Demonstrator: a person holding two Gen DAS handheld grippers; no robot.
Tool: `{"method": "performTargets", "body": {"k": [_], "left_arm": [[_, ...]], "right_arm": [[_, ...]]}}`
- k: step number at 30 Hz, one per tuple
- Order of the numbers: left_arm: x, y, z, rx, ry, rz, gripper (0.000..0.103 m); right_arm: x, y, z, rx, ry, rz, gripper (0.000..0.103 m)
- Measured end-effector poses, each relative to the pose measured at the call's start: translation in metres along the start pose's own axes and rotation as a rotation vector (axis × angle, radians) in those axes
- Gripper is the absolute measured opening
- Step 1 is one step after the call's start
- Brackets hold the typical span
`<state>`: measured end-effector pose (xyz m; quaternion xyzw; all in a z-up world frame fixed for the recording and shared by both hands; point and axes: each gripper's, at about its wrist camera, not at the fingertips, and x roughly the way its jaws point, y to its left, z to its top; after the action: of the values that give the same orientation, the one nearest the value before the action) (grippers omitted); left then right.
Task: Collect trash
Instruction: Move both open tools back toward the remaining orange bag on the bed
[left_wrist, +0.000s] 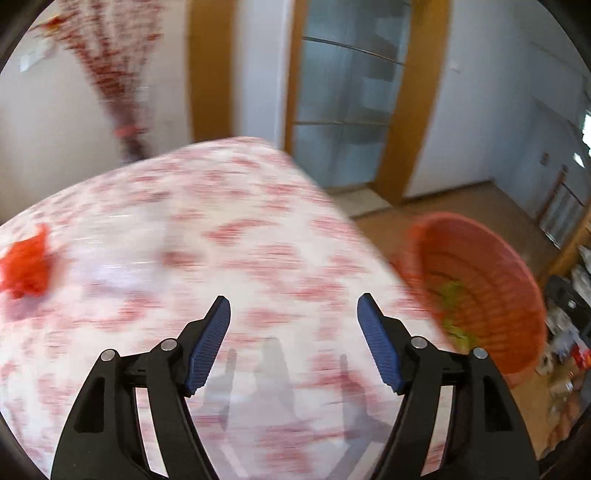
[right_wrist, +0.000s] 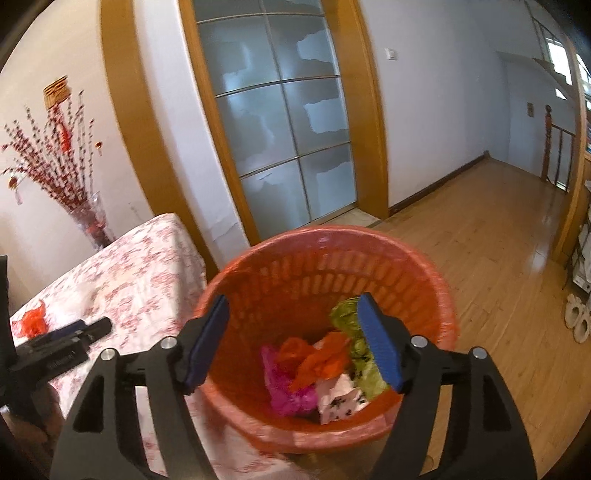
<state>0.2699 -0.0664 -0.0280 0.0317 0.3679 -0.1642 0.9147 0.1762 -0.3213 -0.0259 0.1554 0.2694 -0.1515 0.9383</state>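
Observation:
My left gripper (left_wrist: 293, 299) is open over the table (left_wrist: 221, 229) with its red-flowered cloth, and nothing is between its blue pads. A crumpled red piece of trash (left_wrist: 26, 266) lies on the cloth far to its left. The orange basket (left_wrist: 480, 288) stands off the table's right edge. In the right wrist view my right gripper (right_wrist: 293, 299) is open above the basket (right_wrist: 321, 236), which holds pink (right_wrist: 284, 384), orange (right_wrist: 321, 358), green (right_wrist: 343, 314) and white patterned (right_wrist: 340, 402) wads. The left gripper (right_wrist: 92, 326) shows at the left, near the red trash (right_wrist: 31, 319).
A glass vase with red branches (right_wrist: 88, 218) stands at the table's far end by the wall. Behind the basket are a frosted glass door (right_wrist: 284, 122) and wooden floor (right_wrist: 480, 240). Slippers (right_wrist: 578, 321) and clutter sit at the right.

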Motion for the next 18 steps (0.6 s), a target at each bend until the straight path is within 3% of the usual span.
{"method": "performTargets", "body": {"k": [9, 12, 18], "left_arm": [[-0.028, 0.169, 0.015, -0.227, -0.088, 0.363, 0.089], [-0.026, 0.21, 0.018, -0.299, -0.086, 0.438, 0.089], [-0.01, 0.255, 0.012, -0.38, -0.013, 0.435, 0.089]], "right_arm": [[0.006, 0.063, -0.009, -0.105, 0.046, 0.083, 0.076], [0.007, 0.084, -0.012, -0.137, 0.064, 0.111, 0.076], [0.01, 0.126, -0.019, -0.209, 0.091, 0.163, 0.076]]}}
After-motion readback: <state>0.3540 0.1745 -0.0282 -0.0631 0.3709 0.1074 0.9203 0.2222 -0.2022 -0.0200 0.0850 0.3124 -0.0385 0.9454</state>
